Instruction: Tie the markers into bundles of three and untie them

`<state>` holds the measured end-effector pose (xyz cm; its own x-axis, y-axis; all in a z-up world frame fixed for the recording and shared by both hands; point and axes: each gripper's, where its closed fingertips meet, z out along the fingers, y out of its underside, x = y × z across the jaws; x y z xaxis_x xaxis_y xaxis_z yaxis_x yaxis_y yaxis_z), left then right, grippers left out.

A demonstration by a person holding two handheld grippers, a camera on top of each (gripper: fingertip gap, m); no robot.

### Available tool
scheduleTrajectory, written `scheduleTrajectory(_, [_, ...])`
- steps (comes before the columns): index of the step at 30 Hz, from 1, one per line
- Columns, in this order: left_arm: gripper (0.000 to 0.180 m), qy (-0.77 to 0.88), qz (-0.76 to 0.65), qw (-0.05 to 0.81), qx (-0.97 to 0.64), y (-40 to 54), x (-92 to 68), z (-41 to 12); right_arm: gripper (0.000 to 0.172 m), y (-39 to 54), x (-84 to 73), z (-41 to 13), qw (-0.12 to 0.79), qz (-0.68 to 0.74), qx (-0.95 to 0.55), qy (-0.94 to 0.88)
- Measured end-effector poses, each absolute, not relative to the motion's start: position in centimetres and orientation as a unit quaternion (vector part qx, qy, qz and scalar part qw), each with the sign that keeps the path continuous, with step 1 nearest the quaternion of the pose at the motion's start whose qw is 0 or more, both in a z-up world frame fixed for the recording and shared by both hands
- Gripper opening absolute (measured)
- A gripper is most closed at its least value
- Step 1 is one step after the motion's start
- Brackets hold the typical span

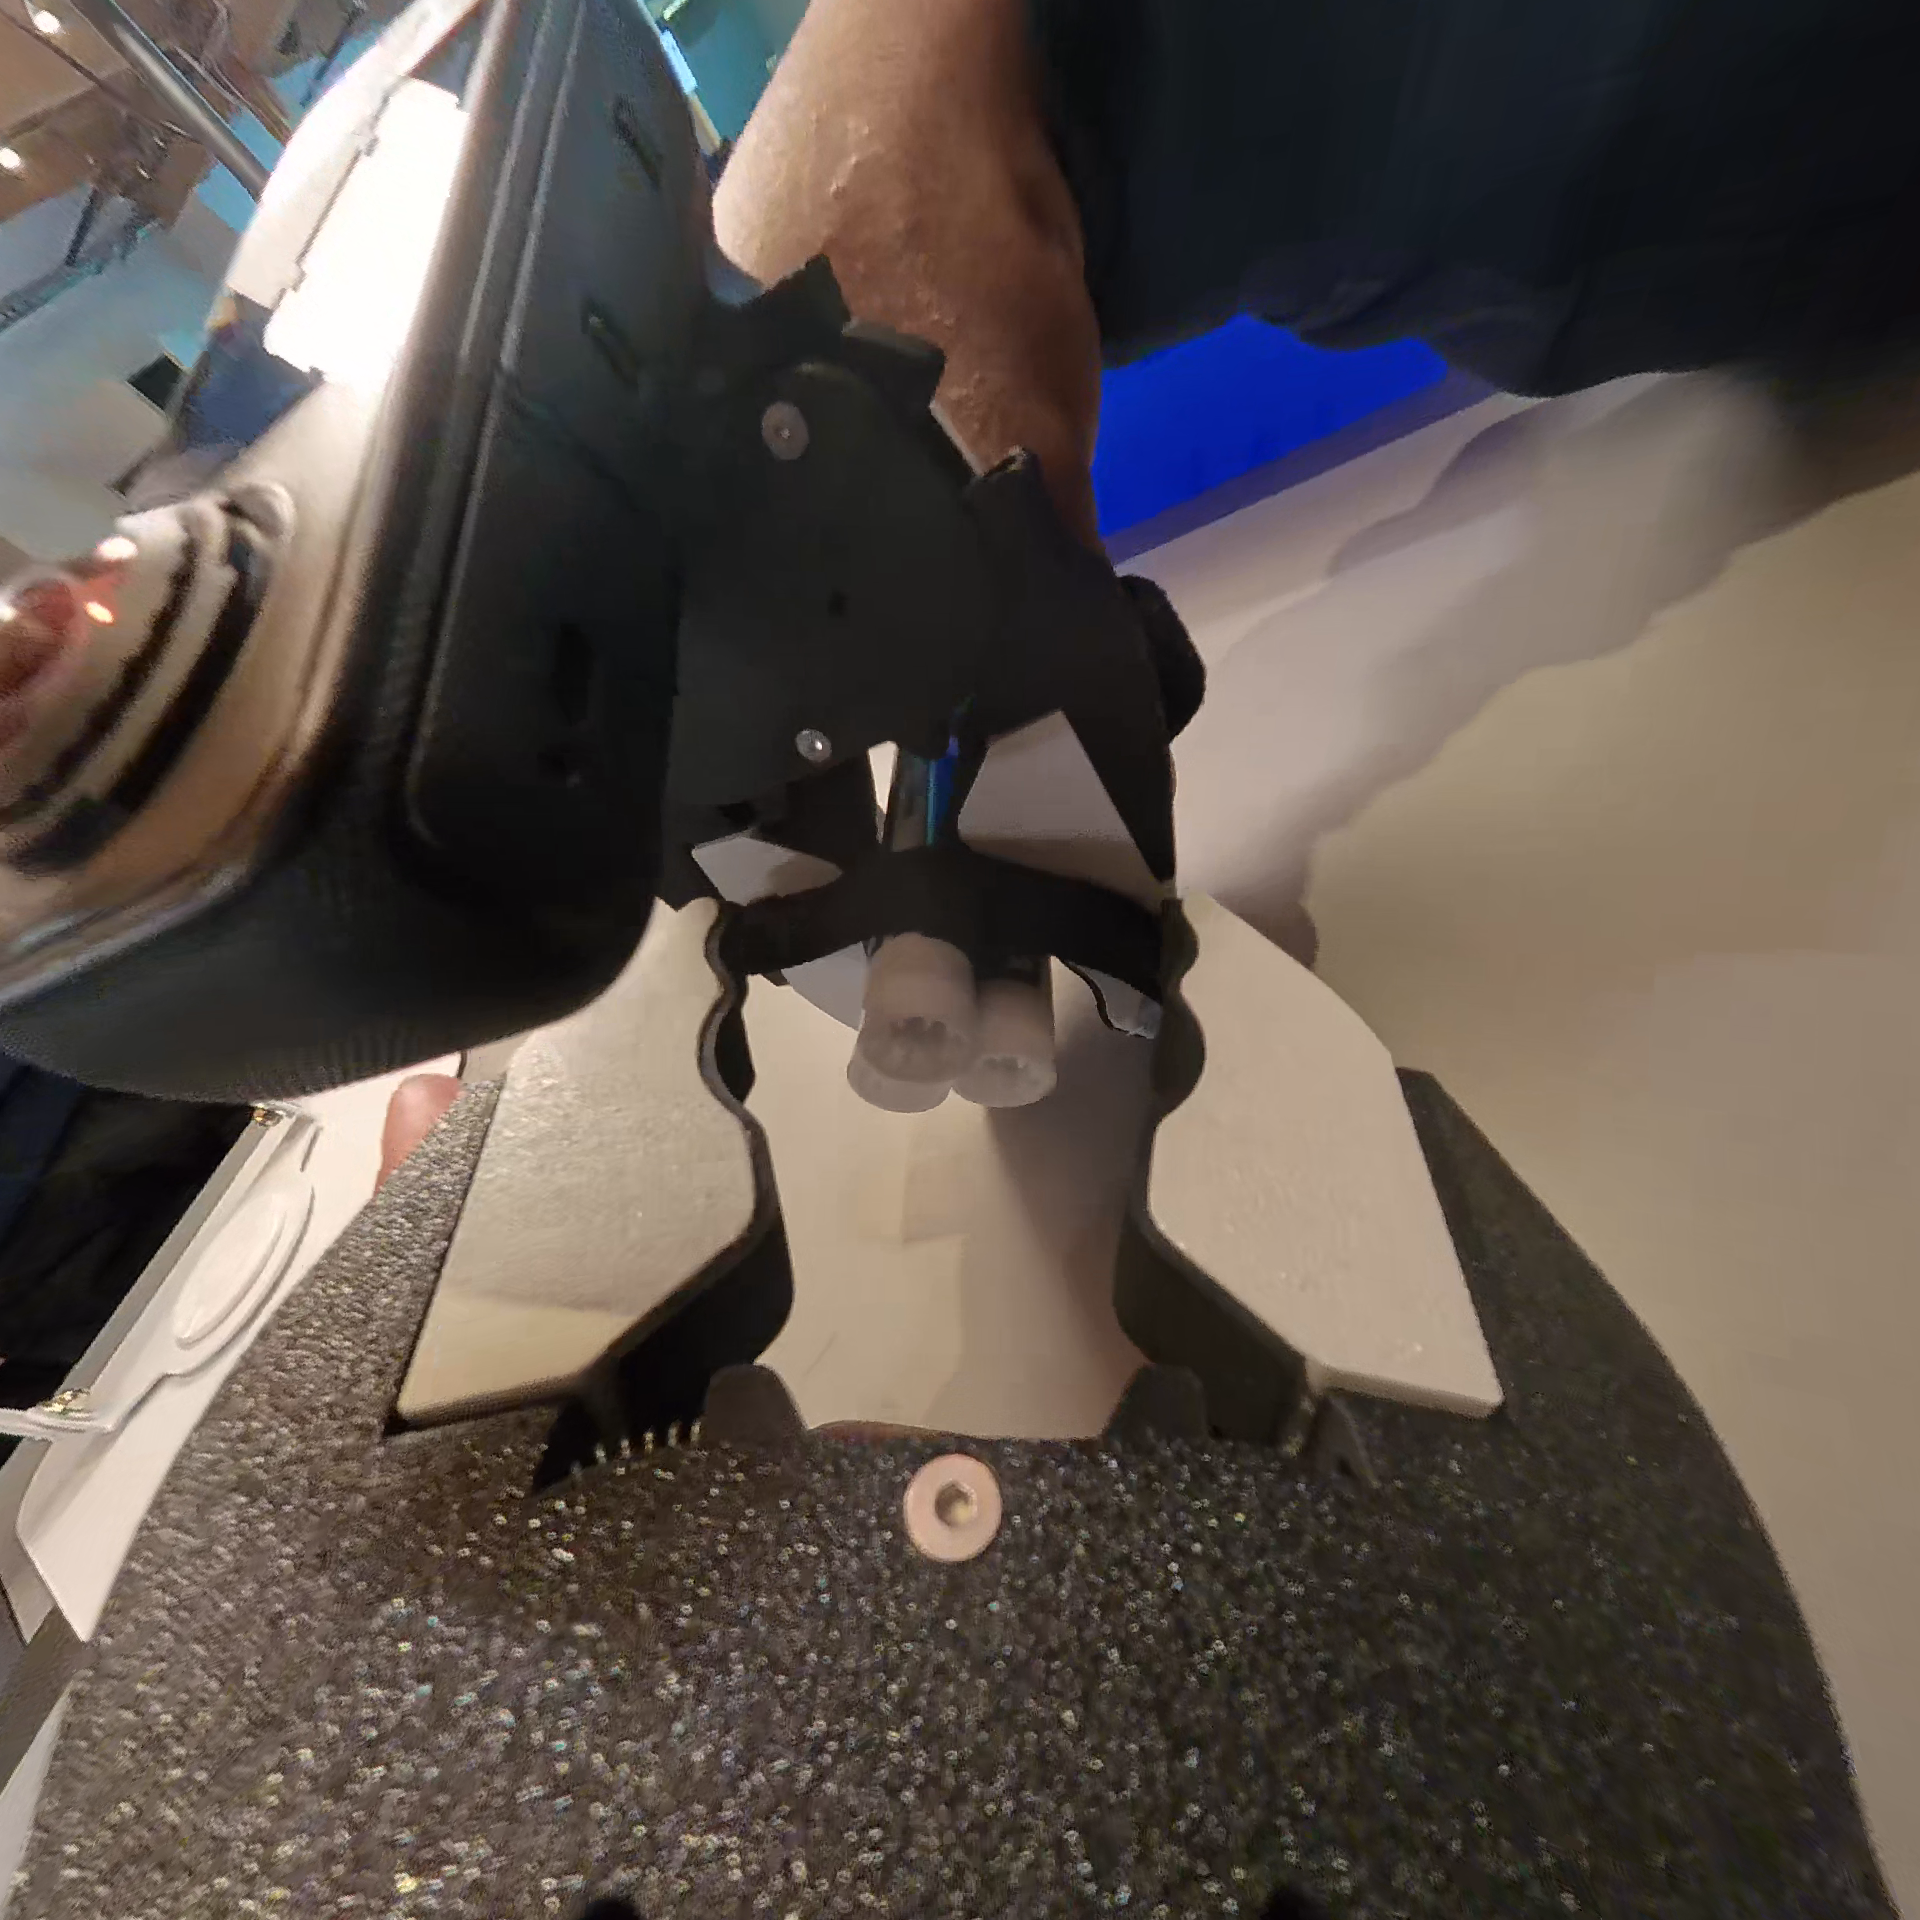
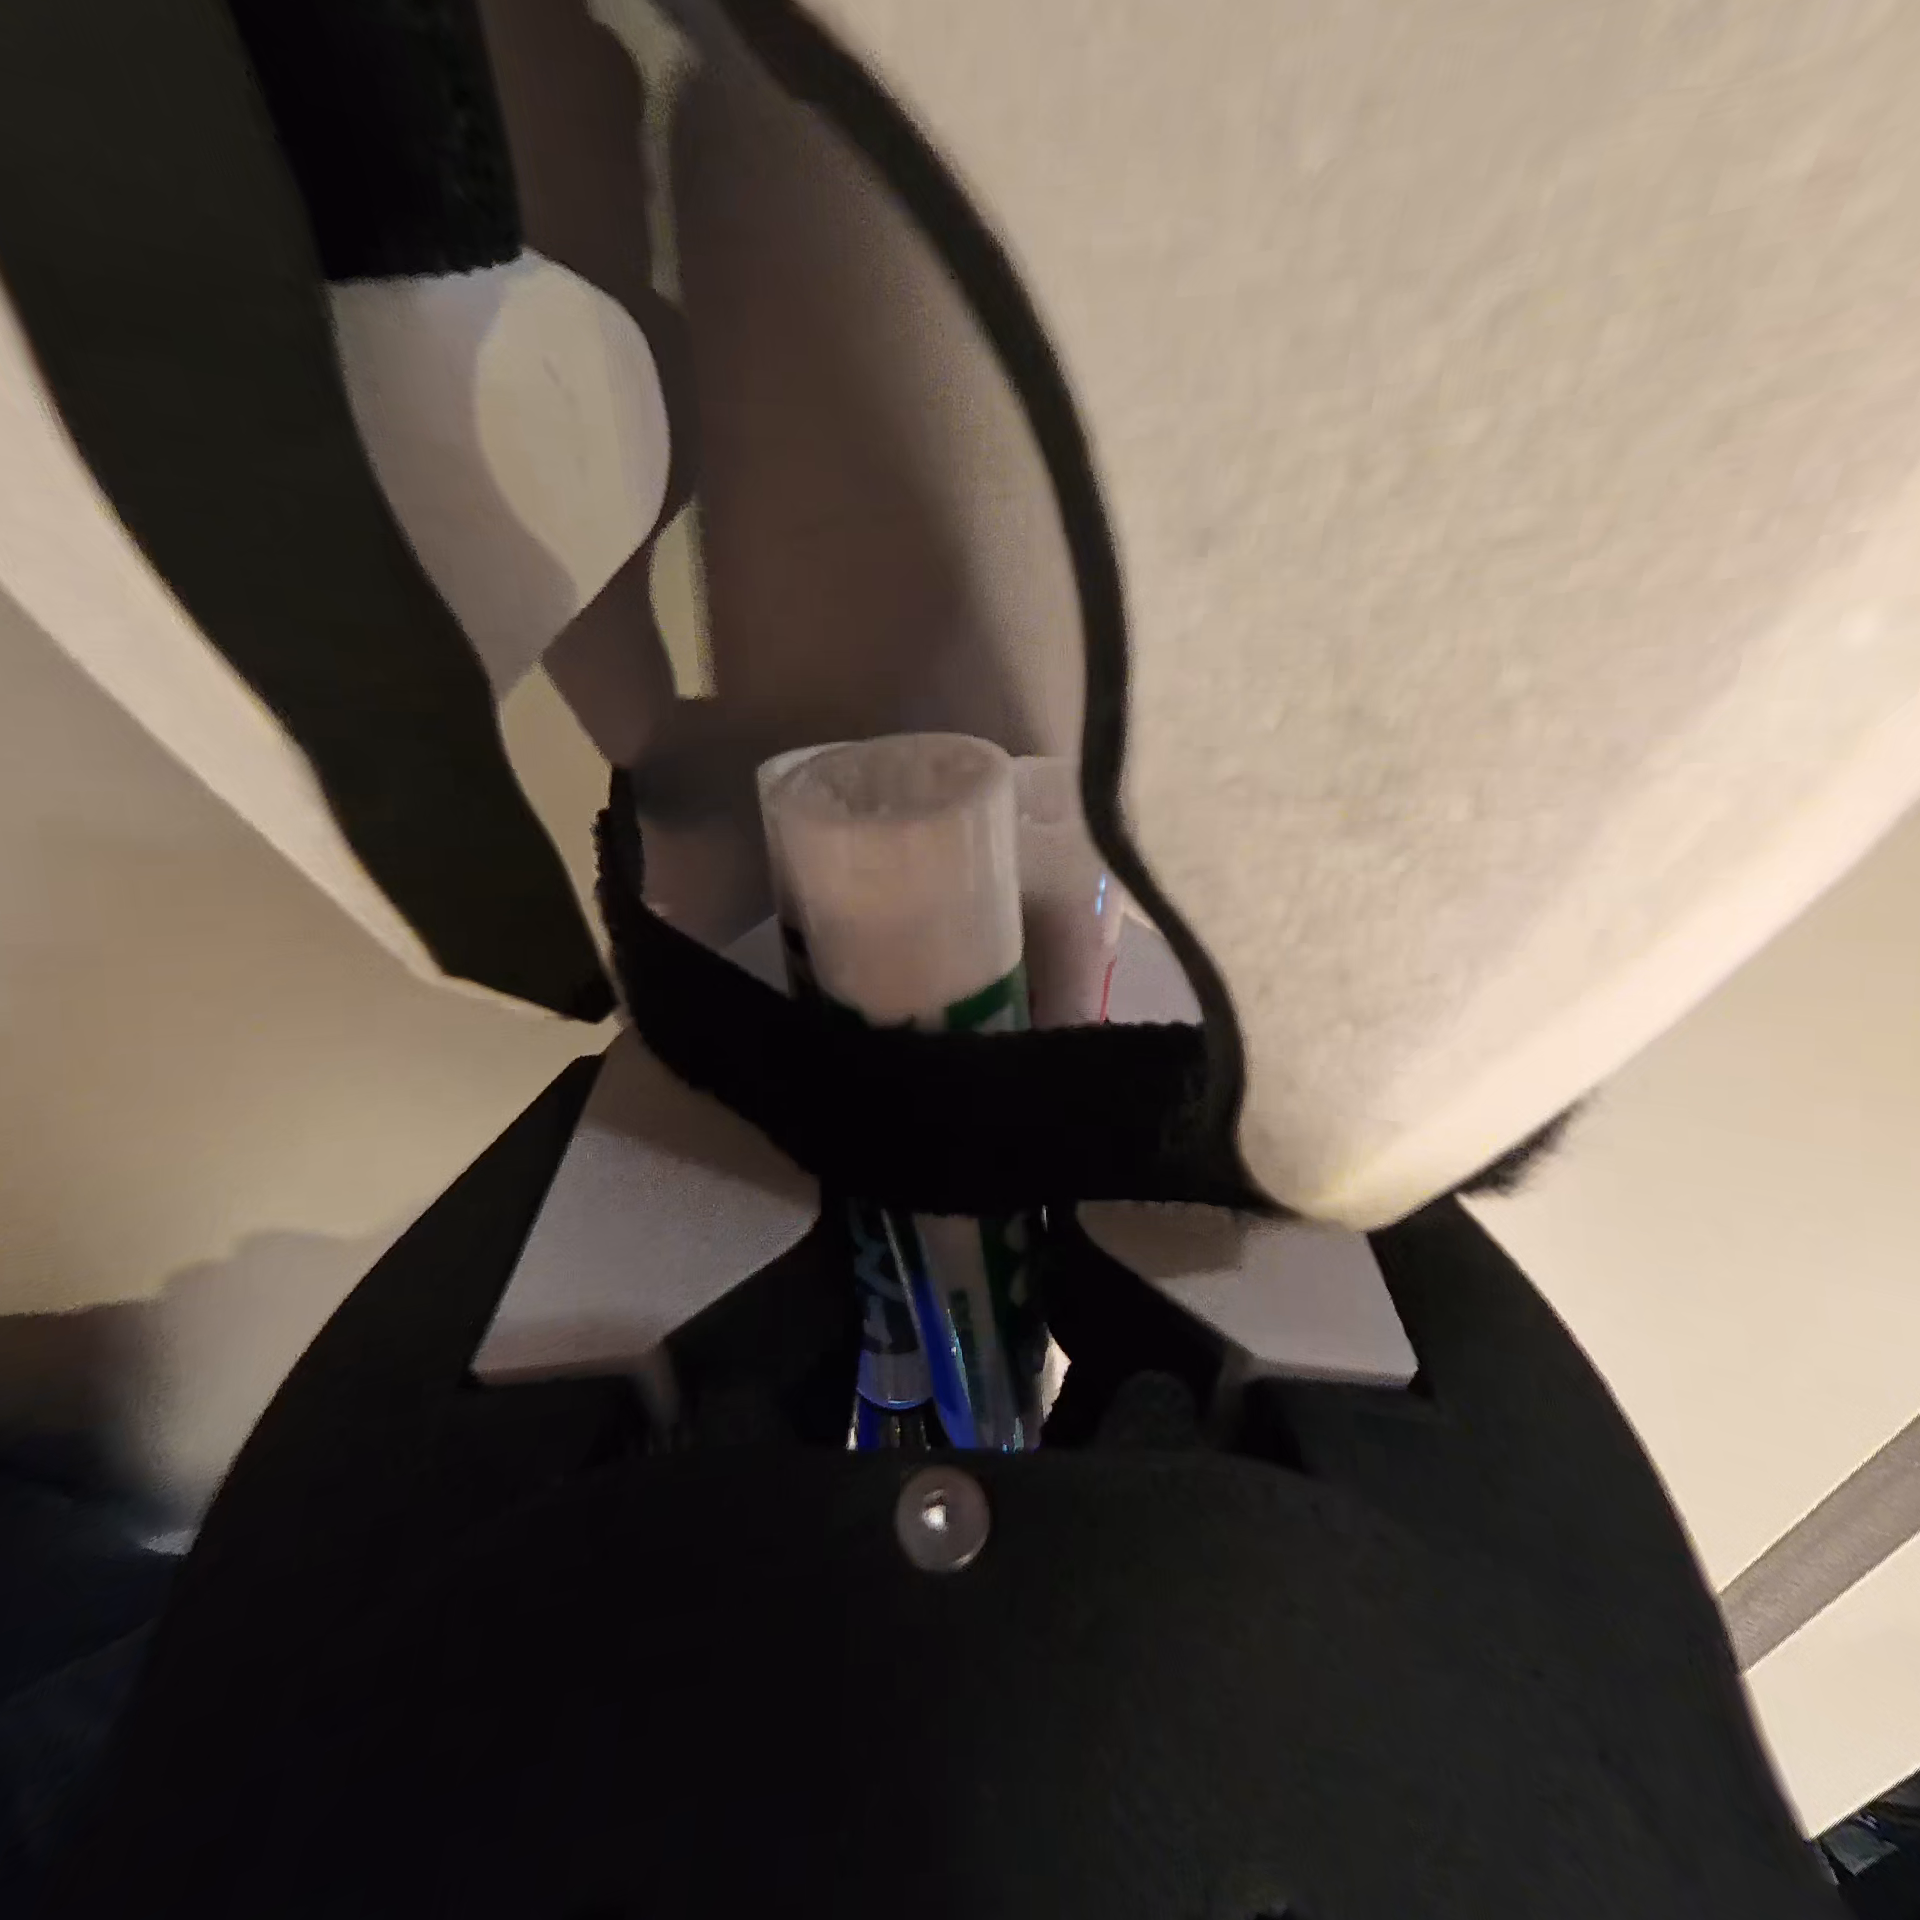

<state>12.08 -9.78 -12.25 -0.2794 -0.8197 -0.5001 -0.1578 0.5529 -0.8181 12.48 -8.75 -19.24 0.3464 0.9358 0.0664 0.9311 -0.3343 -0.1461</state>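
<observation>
the right gripper [image 2: 914, 1174] is clenched on the markers [image 2: 894, 883], their white ends pointing to twelve o'clock, while the left gripper [image 1: 951, 935], spread wide, stretches the black strap [image 1: 935, 914] across them above the pale bench [image 1: 1610, 935].

Pale tabletop [image 1: 1662, 935], teal walls [image 1: 223, 192]

The right gripper [image 2: 940, 1049] clamps a bundle of markers [image 2: 894, 883] between its jaws. A black strap [image 2: 935, 1101] crosses them, stretched by the other gripper's white fingers [image 2: 1455, 520] above the pale worktop [image 2: 208, 1143].
</observation>
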Motion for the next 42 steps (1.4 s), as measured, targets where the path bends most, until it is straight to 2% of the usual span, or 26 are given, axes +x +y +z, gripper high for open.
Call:
scheduleTrajectory(1, [0.076,0.730,-0.331,0.493,-0.338,-9.7,12.1,-12.5,0.043,-8.7,12.4,-19.2,0.080,0.015,-0.816,-0.572])
scheduleTrajectory(13, [0.055,0.737,-0.314,0.485,-0.351,-9.2,11.7,-13.0,0.042,-8.7,11.8,-18.6,0.096,0.012,-0.806,-0.584])
scheduleTrajectory(42, [0.047,0.728,-0.309,0.483,-0.375,-8.4,10.7,-13.4,0.042,-8.7,11.1,-18.1,0.113,0.022,-0.798,-0.592])
